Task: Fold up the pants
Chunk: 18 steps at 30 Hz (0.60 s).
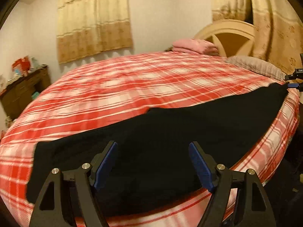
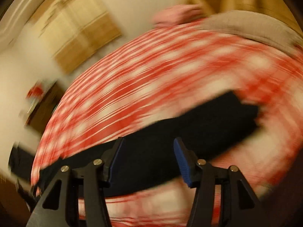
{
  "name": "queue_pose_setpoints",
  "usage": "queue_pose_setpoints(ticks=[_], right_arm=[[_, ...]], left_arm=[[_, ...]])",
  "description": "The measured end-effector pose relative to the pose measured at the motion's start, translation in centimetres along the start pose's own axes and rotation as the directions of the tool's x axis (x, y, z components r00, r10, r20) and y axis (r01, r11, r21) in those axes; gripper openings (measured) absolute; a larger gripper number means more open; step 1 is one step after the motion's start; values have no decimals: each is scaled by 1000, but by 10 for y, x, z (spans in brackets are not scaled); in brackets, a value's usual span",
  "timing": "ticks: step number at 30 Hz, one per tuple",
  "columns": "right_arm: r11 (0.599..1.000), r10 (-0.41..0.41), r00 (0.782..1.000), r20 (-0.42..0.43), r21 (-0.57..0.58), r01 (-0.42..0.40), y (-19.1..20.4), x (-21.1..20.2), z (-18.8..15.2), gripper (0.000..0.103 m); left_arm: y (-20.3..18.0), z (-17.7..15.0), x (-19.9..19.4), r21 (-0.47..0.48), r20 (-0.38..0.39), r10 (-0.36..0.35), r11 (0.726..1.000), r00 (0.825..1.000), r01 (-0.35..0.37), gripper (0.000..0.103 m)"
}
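Black pants lie in a long strip across the red plaid bed, close to its near edge. My left gripper hovers over the strip's left half, open, with nothing between its blue pads. A blue pad of the other gripper shows at the right edge, by the pants' far end. The right wrist view is heavily blurred. There my right gripper stands open above the pants, and nothing is gripped.
A folded pink cloth and a grey pillow lie by the cream headboard. Left of the bed stands a dark wooden dresser with clutter on top. Curtains hang on the far wall.
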State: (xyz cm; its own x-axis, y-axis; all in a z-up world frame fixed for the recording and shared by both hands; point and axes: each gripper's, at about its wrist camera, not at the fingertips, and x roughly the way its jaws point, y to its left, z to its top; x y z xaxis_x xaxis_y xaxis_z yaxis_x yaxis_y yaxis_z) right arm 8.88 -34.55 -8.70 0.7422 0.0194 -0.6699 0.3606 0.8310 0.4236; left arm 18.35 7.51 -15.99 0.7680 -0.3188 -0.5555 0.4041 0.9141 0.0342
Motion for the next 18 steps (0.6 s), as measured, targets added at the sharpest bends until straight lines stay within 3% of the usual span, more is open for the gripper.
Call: queue_pose_setpoints(ticks=[3,9,10,13,15,18], right_arm=[[995,-49,999,21,91,46,-30,-7,4,57],[980,-17,1000,-3,198,18,-54,24,15,55],[979,-39,999,-2,201,39,-57,28,18,48],[974,-42,999,-13,224,44,-62,45,30,9],[977,-26,1000,-2,213,25,-64,47,40,8],[982,81,992,93,164,-95,-54,24,59,8]], left_arm=[[-11,5,13,-16,-9,-27,1000,1000,27,78],[-13,-7,34,-54,-84,-43,998,996,38,78],[-12,-11,37,-57,-99,-38,998,994,33,78],[-9,-19,41,-82,-119,-39,996,992,29,78],[-8,-20,39,-86,-110,-44,996,993,35,78],[-8,-20,39,-90,-108,-46,995,993,36,78]])
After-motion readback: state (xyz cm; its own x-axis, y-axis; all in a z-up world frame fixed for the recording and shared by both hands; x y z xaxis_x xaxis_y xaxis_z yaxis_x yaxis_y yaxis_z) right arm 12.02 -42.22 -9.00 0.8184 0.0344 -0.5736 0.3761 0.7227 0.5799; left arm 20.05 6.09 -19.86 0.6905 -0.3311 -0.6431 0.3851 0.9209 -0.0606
